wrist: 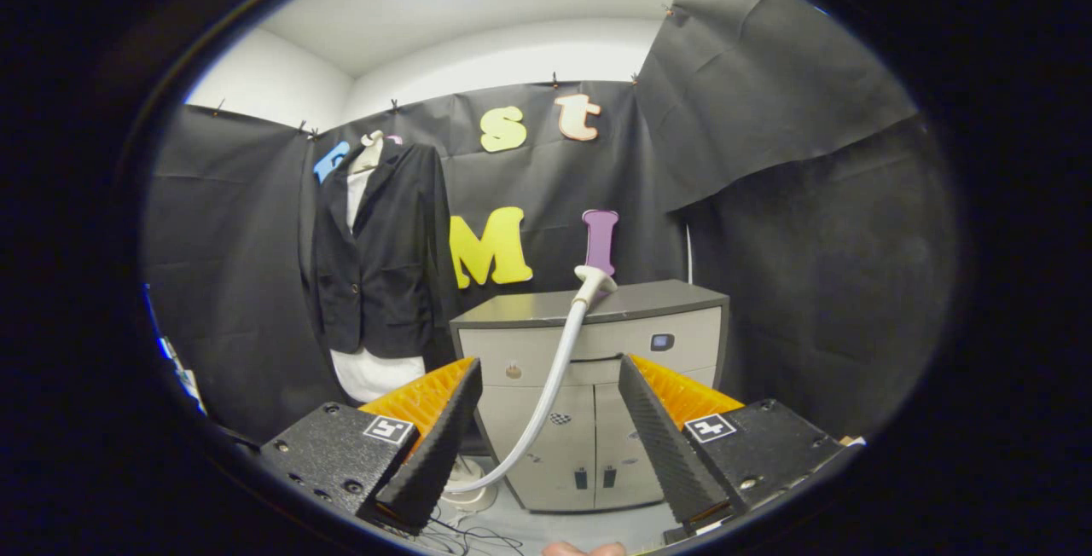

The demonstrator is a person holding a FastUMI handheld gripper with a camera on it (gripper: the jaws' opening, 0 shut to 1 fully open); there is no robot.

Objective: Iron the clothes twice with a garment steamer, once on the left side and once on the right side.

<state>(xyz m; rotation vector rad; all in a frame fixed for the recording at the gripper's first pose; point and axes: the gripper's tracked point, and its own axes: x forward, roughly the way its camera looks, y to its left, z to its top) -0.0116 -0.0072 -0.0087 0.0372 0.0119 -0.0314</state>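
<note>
The cabinet (pixel 597 368), pale with a dark grey top, is the biggest thing ahead; it stands at twelve o'clock from the gripper (pixel 550 407), well beyond the fingers, against the black cloth wall. It has a drawer band across the upper front with a small dark panel at its one o'clock corner, and two doors below.

Next in size is the black jacket (pixel 384 257), hanging at about ten o'clock from the fingers, just beside the cabinet's left edge. It is worn over a white garment (pixel 375 373), whose collar shows at the neck and whose hem hangs out below the jacket.

The steamer hose (pixel 550 377) is a pale tube that rises in a curve from a round base on the floor at about seven o'clock of the cabinet, passing up through the gap between the fingers. The steamer head (pixel 595 280) at its upper end rests at the front edge of the cabinet top, at twelve o'clock; whether it lies flat or leans I cannot quite tell at this distance.

The fingers stand wide apart, gripping nothing, with the hose seen far behind the gap between them.

Thin dark cables (pixel 469 535) trail on the floor at six o'clock.
</note>
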